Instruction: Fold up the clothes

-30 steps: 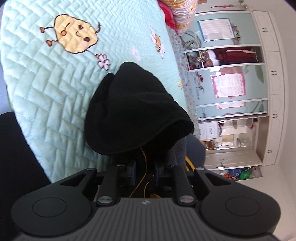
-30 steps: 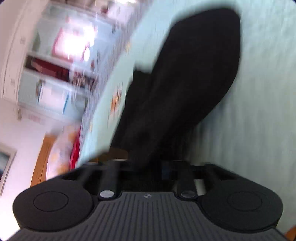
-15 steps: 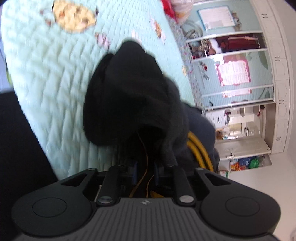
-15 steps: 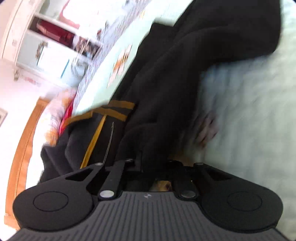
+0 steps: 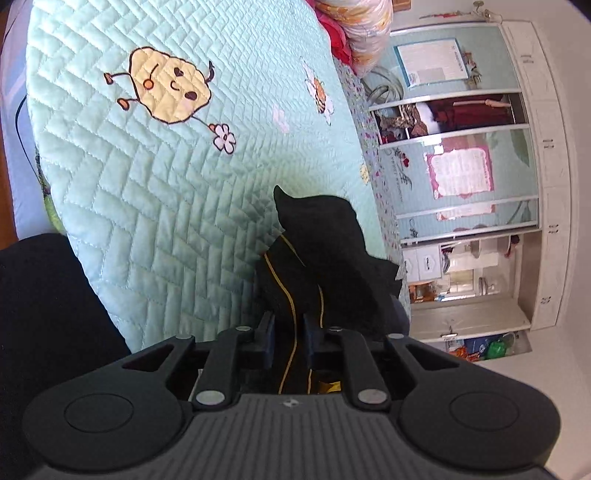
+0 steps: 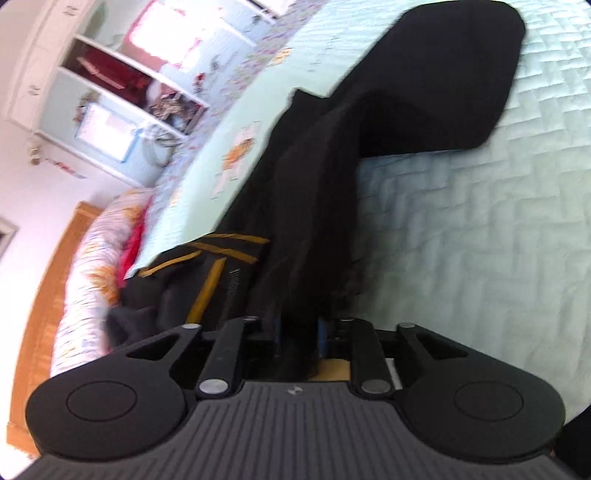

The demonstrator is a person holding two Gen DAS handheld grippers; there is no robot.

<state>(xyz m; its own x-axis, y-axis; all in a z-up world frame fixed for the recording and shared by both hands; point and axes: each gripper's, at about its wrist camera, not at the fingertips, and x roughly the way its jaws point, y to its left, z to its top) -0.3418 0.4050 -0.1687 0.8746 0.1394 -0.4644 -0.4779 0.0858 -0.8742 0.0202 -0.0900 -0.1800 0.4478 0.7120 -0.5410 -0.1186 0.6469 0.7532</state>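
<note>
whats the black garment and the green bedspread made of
Black garment: looks like soft matte knit or fleece, no sheen, draping in thick folds, with yellow piping. Green bedspread: seems quilted padded cloth, stitched in a herringbone pattern with embroidered cartoon patches.

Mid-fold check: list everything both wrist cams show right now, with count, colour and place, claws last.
Garment: one, black with yellow stripes, draped over the quilt, running into both claws.
Quilt: one, mint green with cartoon patches, covering the bed.
Bedding pile: one, floral with a red piece, at the far end of the bed.
Wardrobe: one, white frame with pale blue panels, beside the bed.
Headboard: one, wooden, behind the floral bedding.
Left claw: one, black, closed on yellow-striped garment fabric.
Right claw: one, black, opening, black fabric between the pads.
</note>
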